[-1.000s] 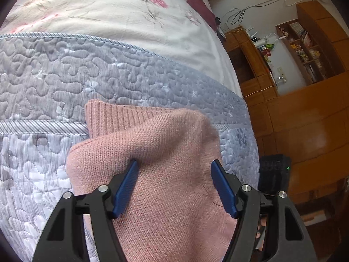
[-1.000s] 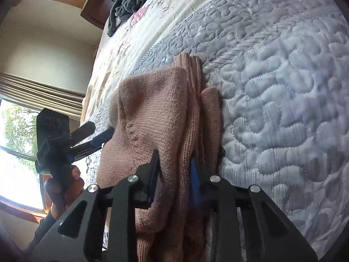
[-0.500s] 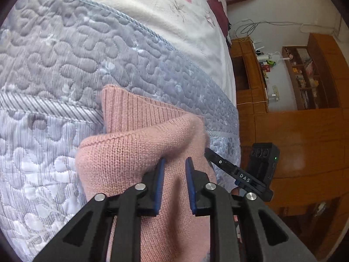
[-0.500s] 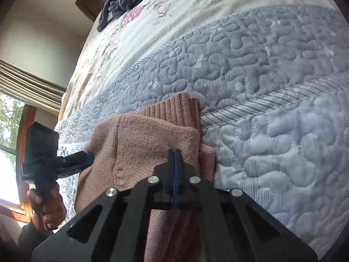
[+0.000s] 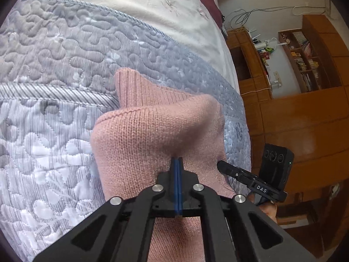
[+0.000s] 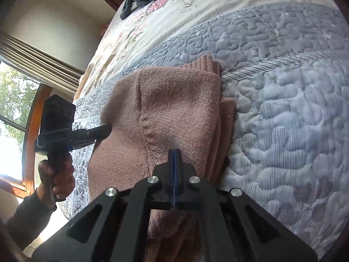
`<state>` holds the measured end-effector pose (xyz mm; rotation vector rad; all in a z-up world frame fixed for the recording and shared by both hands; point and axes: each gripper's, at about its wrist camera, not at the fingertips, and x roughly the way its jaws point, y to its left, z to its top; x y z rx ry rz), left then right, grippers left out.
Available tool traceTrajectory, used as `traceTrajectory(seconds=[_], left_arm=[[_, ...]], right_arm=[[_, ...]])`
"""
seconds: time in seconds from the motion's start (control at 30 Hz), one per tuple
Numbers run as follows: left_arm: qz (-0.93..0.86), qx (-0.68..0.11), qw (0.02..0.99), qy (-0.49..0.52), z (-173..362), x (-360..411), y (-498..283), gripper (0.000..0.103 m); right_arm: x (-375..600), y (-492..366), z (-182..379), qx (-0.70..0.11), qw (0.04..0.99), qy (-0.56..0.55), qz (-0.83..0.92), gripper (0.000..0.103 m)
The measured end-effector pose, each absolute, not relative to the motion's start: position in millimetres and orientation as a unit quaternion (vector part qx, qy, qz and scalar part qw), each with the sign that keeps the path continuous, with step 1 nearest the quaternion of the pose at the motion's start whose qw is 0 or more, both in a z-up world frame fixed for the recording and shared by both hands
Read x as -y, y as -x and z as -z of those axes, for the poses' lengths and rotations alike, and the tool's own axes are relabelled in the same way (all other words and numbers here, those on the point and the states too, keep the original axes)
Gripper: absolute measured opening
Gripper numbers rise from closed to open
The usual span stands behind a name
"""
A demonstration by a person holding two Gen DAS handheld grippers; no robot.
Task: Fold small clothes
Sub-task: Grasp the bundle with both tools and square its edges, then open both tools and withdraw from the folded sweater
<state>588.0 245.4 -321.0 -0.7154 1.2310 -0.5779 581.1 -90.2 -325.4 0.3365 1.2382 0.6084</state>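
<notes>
Left gripper (image 5: 177, 160) since clamped on pink sweater (image 5: 152, 135); right gripper (image 6: 173, 152) too (both pinching knit).

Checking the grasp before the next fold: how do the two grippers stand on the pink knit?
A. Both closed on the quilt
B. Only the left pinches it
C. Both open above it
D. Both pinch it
D: the left gripper and right gripper each have their blue pads pressed together on the pink knit.

Daylight floods in from the blown-out window (image 6: 8, 118) left of the right tongs (image 6: 174, 152), soft shadows throughout, fisheye bending and dark vignette at every edge, slight motion blur
</notes>
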Motion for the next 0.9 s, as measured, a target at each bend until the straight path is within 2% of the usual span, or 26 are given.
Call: traceTrajectory(seconds=[0.03,0.07,0.13,0.2,0.27,0.3,0.4,0.47,0.5,0.63,0.7,0.73,0.8,0.87,0.9], left_arm=[[0.273,-0.543,0.725,0.323,308.3,-246.4,-581.7,0.013],[0.292,-0.529,0.731,0.317,293.4,-246.0,-571.8,0.016],[0.325,-0.514,0.739,0.29,273.8,-241.4,-548.2,0.018],[0.332,-0.525,0.732,0.279,280.2,-235.8,-530.9,0.019],[0.31,-0.555,0.725,0.265,306.3,-229.0,-525.2,0.014],[0.305,-0.562,0.721,0.267,316.6,-228.8,-524.7,0.003],[0.299,-0.561,0.709,0.306,323.8,-235.2,-525.5,0.002],[0.307,-0.551,0.715,0.301,307.6,-235.5,-517.8,0.01],[0.319,-0.547,0.715,0.297,299.5,-234.7,-511.3,0.017],[0.325,-0.552,0.726,0.251,292.3,-223.6,-488.1,0.021],[0.304,-0.577,0.721,0.234,313.8,-220.1,-488.9,0.021],[0.298,-0.585,0.718,0.231,324.5,-220.7,-489.2,0.013],[0.295,-0.593,0.707,0.246,335.2,-227.2,-488.4,0.006],[0.304,-0.581,0.704,0.273,328.0,-239.2,-482.4,0.011],[0.308,-0.57,0.706,0.285,321.5,-248.2,-477.6,0.023]], right_arm=[[88.2,-574.9,312.7,-0.559,0.764,-0.151,-0.285,0.0],[87.7,-566.2,300.0,-0.548,0.766,-0.153,-0.299,0.0],[80.9,-551.9,286.9,-0.538,0.763,-0.152,-0.325,0.0],[75.9,-541.5,296.2,-0.553,0.755,-0.132,-0.326,0.0],[80.1,-536.5,322.6,-0.577,0.752,-0.108,-0.302,0.0],[87.0,-534.6,331.5,-0.577,0.752,-0.116,-0.297,0.0],[98.8,-527.8,323.0,-0.568,0.76,-0.142,-0.282,0.0],[93.7,-519.2,304.5,-0.558,0.763,-0.137,-0.296,0.0],[89.4,-513.4,294.4,-0.55,0.764,-0.133,-0.311,0.0],[75.3,-504.8,291.2,-0.551,0.76,-0.109,-0.328,0.0],[74.7,-510.6,317.0,-0.58,0.749,-0.103,-0.303,0.0],[79.3,-511.5,328.8,-0.589,0.746,-0.108,-0.293,0.0],[89.0,-508.9,337.6,-0.592,0.739,-0.136,-0.293,0.0],[94.2,-505.9,332.6,-0.587,0.74,-0.15,-0.293,0.0],[98.5,-505.2,329.0,-0.585,0.74,-0.158,-0.294,0.0]])
